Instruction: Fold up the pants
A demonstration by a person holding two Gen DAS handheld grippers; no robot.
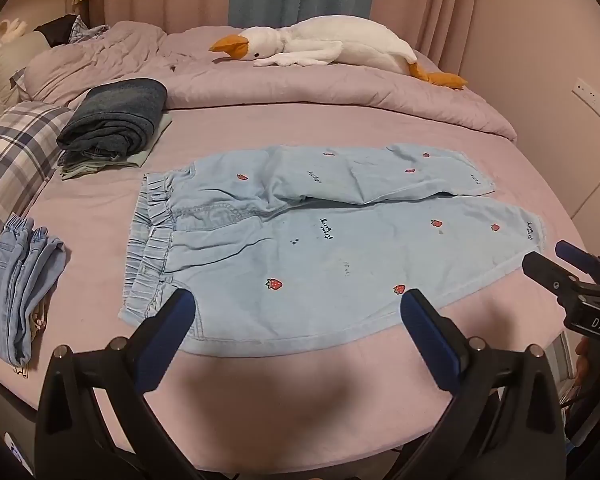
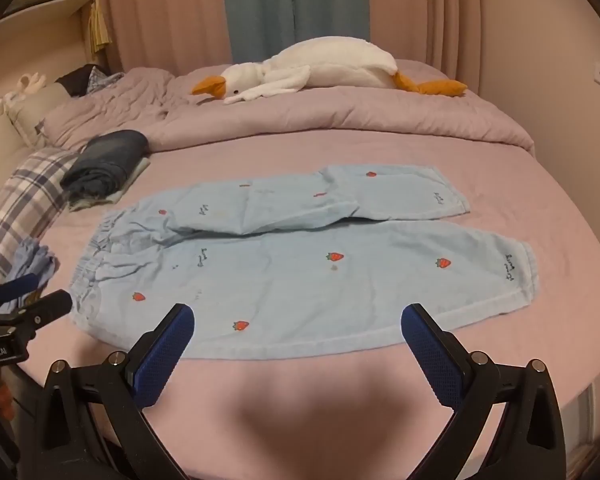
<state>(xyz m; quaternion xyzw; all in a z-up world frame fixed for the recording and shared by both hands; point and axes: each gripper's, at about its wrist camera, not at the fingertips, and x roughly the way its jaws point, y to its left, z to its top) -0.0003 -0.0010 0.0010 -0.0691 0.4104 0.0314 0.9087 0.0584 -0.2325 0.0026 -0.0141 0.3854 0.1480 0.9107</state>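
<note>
Here, pants (image 1: 300,240) flat on bed (image 1: 340,128)

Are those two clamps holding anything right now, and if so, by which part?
Nothing is held. The left gripper and the right gripper both hang open over the near edge of the pants, spread flat on the bed.

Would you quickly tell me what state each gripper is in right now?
Left gripper: open, holding nothing.
Right gripper: open, holding nothing.

"DAS" in white on the right gripper (image 1: 550,260) body. "nRobot.AI", cut off at the frame edge, on the left gripper (image 2: 40,294) body. Dark cursive embroidery on the pants (image 2: 300,276), illegible.
</note>
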